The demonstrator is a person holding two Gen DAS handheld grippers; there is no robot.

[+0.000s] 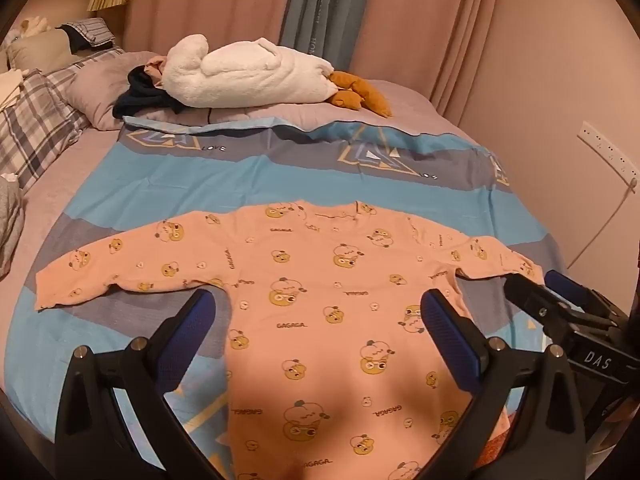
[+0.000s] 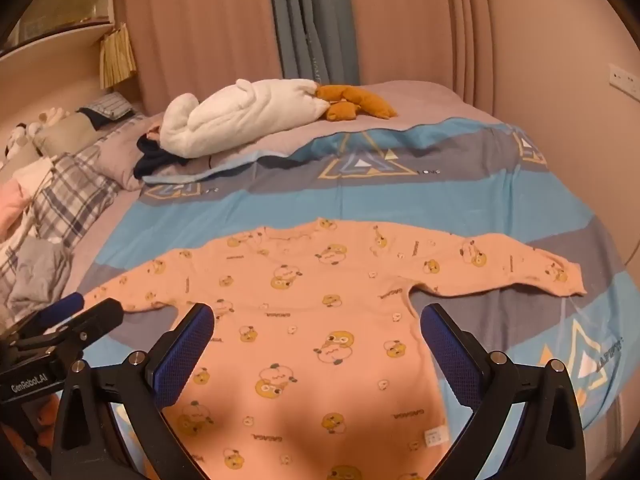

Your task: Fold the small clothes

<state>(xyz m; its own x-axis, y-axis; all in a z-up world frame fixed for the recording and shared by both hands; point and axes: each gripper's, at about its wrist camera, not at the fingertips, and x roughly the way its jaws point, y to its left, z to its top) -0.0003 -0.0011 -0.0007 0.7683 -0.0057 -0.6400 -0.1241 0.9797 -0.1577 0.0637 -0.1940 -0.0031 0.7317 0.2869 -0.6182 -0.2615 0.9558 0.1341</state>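
Observation:
A small pink long-sleeved top (image 1: 320, 280) with yellow cartoon prints lies flat on the bed, both sleeves spread out to the sides. My left gripper (image 1: 318, 304) hovers above its body, open, with nothing between the blue pads. The right gripper (image 1: 536, 284) shows at the right edge of the left wrist view, over the right sleeve's cuff. In the right wrist view the same top (image 2: 320, 300) lies spread, and my right gripper (image 2: 316, 320) hangs open over its lower body. The left gripper (image 2: 80, 308) pokes in at the left, near the left sleeve's end.
The top rests on a blue and grey quilt (image 1: 280, 168) that covers the bed. A white plush toy (image 1: 248, 72) with orange feet lies at the far side. Plaid pillows (image 1: 36, 128) and dark clothes (image 1: 140, 96) sit at the left. Pink curtains and a wall stand behind.

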